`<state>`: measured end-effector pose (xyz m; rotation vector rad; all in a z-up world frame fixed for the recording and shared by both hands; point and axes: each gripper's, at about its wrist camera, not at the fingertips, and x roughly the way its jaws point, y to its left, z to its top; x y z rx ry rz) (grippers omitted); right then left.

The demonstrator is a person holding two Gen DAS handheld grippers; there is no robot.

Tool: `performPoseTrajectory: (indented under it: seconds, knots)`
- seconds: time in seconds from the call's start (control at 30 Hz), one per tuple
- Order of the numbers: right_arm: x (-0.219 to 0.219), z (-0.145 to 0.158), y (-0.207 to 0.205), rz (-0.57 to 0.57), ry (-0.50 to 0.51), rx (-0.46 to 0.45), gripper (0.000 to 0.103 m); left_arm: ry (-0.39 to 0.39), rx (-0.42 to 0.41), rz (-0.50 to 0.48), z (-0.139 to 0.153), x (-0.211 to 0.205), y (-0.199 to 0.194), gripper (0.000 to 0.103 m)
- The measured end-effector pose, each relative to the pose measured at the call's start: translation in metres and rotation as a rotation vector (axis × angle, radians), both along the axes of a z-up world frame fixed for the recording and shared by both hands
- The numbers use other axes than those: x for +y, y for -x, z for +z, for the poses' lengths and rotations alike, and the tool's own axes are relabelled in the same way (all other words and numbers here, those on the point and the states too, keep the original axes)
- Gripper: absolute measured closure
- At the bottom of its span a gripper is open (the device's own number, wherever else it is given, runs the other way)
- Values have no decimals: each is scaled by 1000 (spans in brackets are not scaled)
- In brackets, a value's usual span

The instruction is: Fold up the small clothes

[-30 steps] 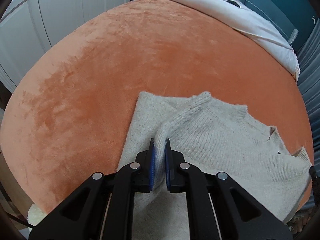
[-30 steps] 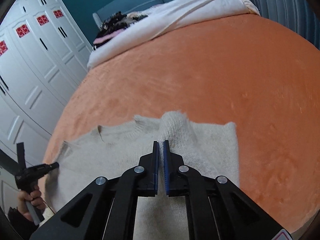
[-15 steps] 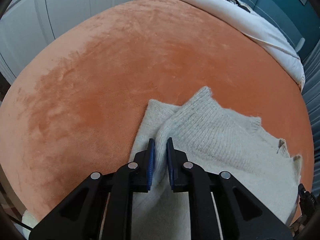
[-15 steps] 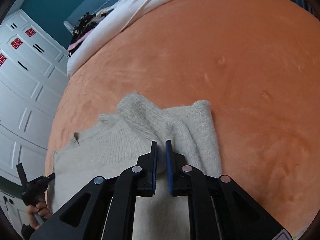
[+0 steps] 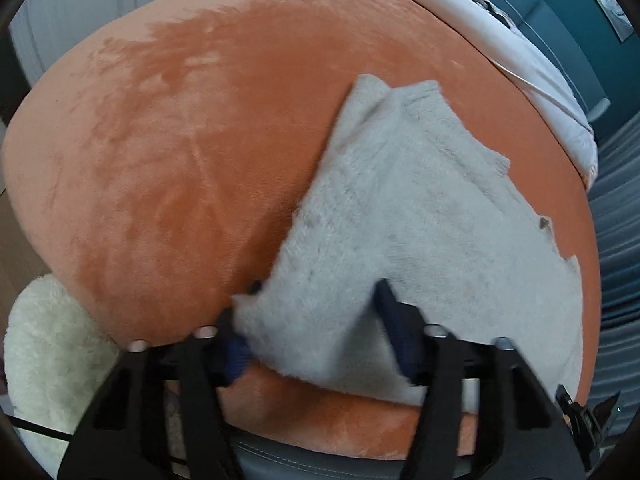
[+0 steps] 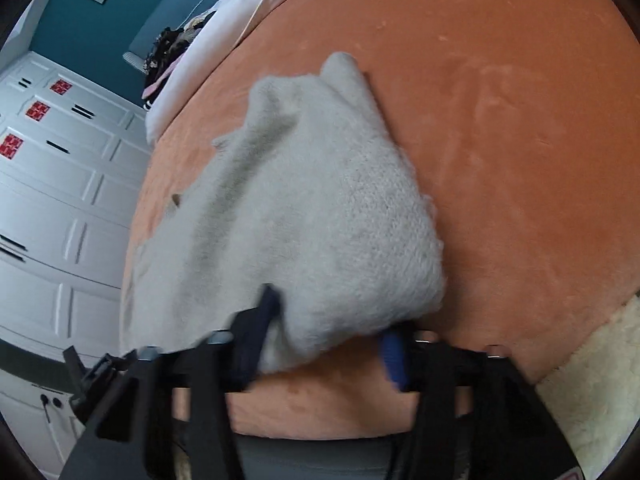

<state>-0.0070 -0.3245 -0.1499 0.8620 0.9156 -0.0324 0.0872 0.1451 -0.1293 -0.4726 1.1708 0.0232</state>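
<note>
The left hand-held gripper (image 5: 316, 332) is opening and the right hand-held gripper (image 6: 328, 332) closing; both straddle the grey knit sweater's (image 5: 420, 216) near edge on the orange bed (image 5: 180, 140).

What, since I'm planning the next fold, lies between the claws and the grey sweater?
Nothing visible. The sweater lies on the orange blanket, its near edge between the fingers of both: the left claw has its jaws opening, the right claw has its jaws closing.

Pale grey sweater (image 5: 420, 216) (plain knit) on orange blanket (image 5: 168, 152).
</note>
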Motion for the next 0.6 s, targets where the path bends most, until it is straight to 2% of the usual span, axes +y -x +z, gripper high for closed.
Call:
performPoseTrajectory:
  seconds: [0.03,0.07,0.13,0.2,0.23,0.27,0.33,0.37,0.4,0.43,0.47,0.5,0.57,0.6]
  knots:
    - [-1,14,1,-7,-6,-54,86,13,3,-3,9,0,1,80]
    - [-2,35,5,-7,0,-107,87,19,-13,-3,19,1,4,85]
    - [-3,65,18,-5,39,-152,93,8,-47,-32,47,6,19,89]
    - [-5,69,35,8,76,-132,93,-7,-44,-58,57,9,34,89]
    - [-6,62,40,12,96,-94,93,-33,-21,-62,51,9,42,89]
    - [-7,43,41,24,113,-16,93,-58,9,-69,39,8,48,89]
    - [-5,-5,40,48,98,149,91,-76,82,-67,-1,7,56,87]
    - [-3,-23,43,45,81,217,90,-84,94,-64,-15,6,58,84]
    - [-2,-25,46,36,73,222,89,-93,64,-53,-14,5,61,83]
    - [0,-15,49,21,91,192,81,-101,42,-50,-5,3,64,79]
    - [1,4,53,-6,161,158,79,-98,22,-50,5,3,66,76]
    - [0,18,55,-14,220,141,70,-94,-3,-47,18,5,67,74]
    - [2,47,49,-12,371,80,57,-111,-92,-38,46,7,65,54]
    - [1,58,42,-9,423,50,44,-126,-143,-29,61,8,61,48]
